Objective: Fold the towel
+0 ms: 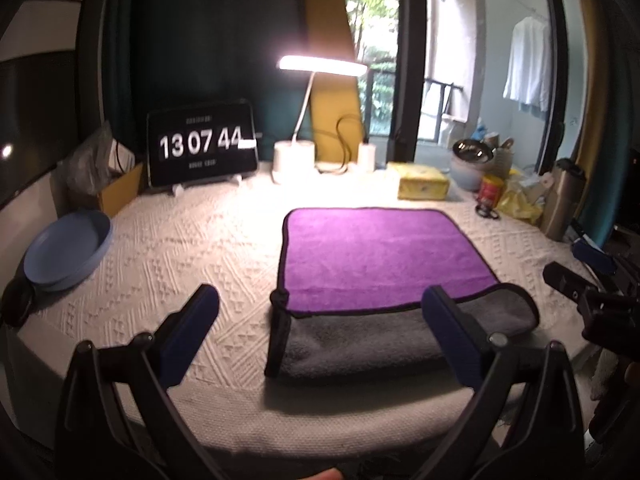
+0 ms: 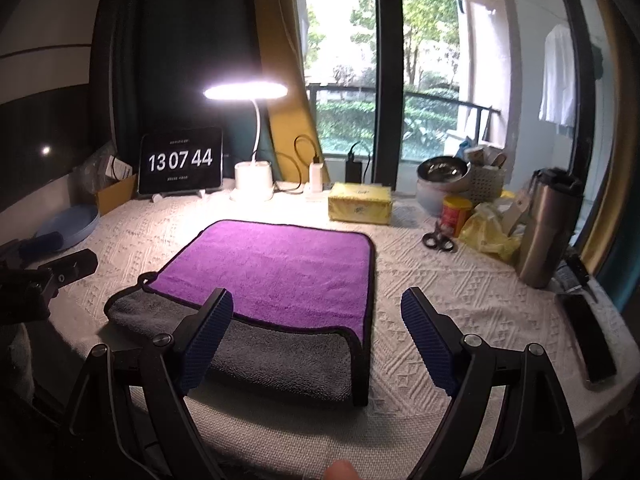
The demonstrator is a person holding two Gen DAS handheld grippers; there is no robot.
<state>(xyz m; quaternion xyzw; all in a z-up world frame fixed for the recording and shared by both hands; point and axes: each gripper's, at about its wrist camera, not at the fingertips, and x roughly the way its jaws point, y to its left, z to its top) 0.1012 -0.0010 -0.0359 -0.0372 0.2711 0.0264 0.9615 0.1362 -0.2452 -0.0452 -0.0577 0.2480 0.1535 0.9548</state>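
A purple towel [image 1: 380, 256] with black trim and a grey underside lies on the white textured tablecloth [image 1: 192, 240]. Its near edge is folded over, so a grey band [image 1: 380, 344] shows toward me. It also shows in the right wrist view [image 2: 280, 268] with the grey band [image 2: 272, 360] in front. My left gripper [image 1: 320, 312] is open and empty, held above the towel's near left corner. My right gripper [image 2: 318, 316] is open and empty, held above the towel's near right corner. The right gripper also shows at the right edge of the left wrist view [image 1: 588, 284].
A blue bowl [image 1: 68, 252] sits at the left. A tablet clock [image 1: 202, 148], a lit desk lamp [image 1: 294, 160] and a yellow tissue pack [image 1: 422, 182] stand at the back. Scissors [image 2: 438, 240], a red can [image 2: 456, 214] and a steel flask [image 2: 548, 228] are at the right.
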